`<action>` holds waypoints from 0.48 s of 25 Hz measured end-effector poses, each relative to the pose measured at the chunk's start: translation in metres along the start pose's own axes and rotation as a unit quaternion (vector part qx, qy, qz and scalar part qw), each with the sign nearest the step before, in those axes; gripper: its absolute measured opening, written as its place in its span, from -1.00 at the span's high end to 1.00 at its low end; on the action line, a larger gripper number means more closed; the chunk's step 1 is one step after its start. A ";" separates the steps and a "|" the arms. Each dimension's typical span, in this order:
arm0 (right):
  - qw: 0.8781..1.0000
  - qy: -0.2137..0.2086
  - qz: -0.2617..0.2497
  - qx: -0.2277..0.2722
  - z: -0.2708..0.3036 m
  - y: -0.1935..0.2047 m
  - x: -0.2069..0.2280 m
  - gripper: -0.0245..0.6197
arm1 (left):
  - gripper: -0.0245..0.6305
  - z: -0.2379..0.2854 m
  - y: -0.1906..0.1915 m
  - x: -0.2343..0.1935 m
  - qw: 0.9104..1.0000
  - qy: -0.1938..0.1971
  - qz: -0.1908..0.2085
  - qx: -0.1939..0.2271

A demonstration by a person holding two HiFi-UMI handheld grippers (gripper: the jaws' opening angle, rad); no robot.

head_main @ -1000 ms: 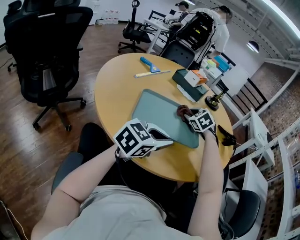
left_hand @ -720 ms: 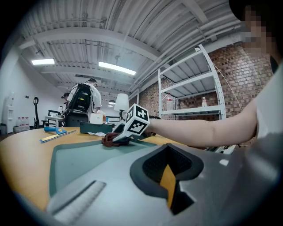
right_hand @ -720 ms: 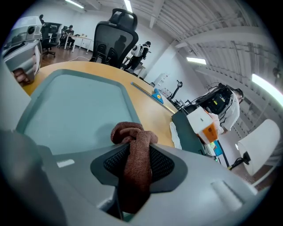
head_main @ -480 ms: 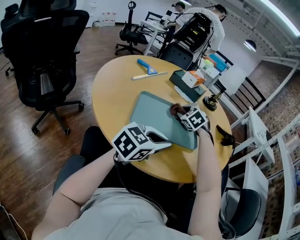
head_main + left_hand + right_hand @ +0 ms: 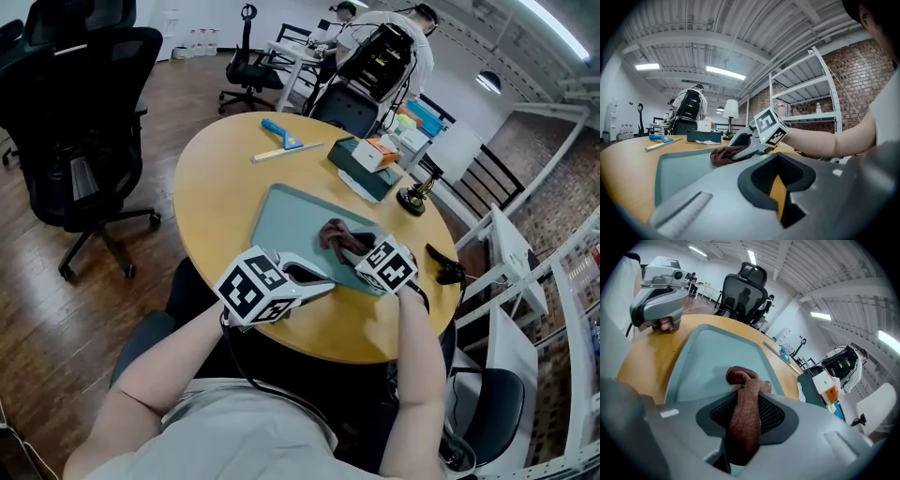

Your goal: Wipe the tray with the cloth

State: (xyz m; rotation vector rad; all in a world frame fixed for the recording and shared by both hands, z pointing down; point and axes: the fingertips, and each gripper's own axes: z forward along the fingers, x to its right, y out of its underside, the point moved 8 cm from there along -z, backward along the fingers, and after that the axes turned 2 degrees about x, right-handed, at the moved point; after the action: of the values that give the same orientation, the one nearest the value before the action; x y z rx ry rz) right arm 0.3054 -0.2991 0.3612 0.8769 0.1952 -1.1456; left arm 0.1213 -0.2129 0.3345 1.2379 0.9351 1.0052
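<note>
The grey-green tray [image 5: 286, 214] lies on the round wooden table [image 5: 216, 197]. My right gripper [image 5: 351, 247] is shut on the brown cloth [image 5: 334, 234] and holds it down on the right half of the tray. In the right gripper view the cloth [image 5: 743, 378] runs down between the jaws of the right gripper [image 5: 745, 401] onto the tray [image 5: 712, 352]. My left gripper [image 5: 323, 281] rests at the tray's near edge, its jaws together with nothing seen between them. The left gripper view shows the right gripper [image 5: 737, 151], the cloth [image 5: 722, 156] and the tray [image 5: 675, 169].
At the table's far side lie a blue scraper [image 5: 279, 131], a ruler [image 5: 287, 151] and a dark box with cartons [image 5: 367, 165]. A small black stand [image 5: 411, 200] is at the right edge. A black office chair [image 5: 80, 103] stands at the left. People sit at desks behind.
My right gripper has dragged the cloth leftward, from the tray's right edge toward its middle. The left gripper has stayed where it was.
</note>
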 end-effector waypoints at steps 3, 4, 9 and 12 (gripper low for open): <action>1.000 -0.007 -0.016 0.005 -0.009 -0.006 -0.013 0.54 | -0.06 -0.001 -0.001 0.000 1.000 0.000 0.000 0.001; 1.000 -0.009 -0.020 0.006 -0.012 -0.007 -0.016 0.54 | -0.06 -0.001 -0.001 0.000 1.000 0.000 0.000 0.002; 0.999 -0.026 -0.029 0.011 -0.024 -0.011 -0.032 0.54 | -0.06 -0.001 -0.001 -0.001 1.000 0.001 0.000 0.002; 0.998 -0.039 -0.035 0.020 -0.029 -0.010 -0.039 0.54 | -0.06 0.000 0.000 -0.001 1.000 0.000 0.000 0.002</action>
State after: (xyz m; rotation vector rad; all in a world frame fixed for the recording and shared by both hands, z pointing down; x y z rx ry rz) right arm 0.2880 -0.2525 0.3582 0.8644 0.1409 -1.2493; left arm 0.1210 -0.2139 0.3340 1.2409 0.9385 1.0034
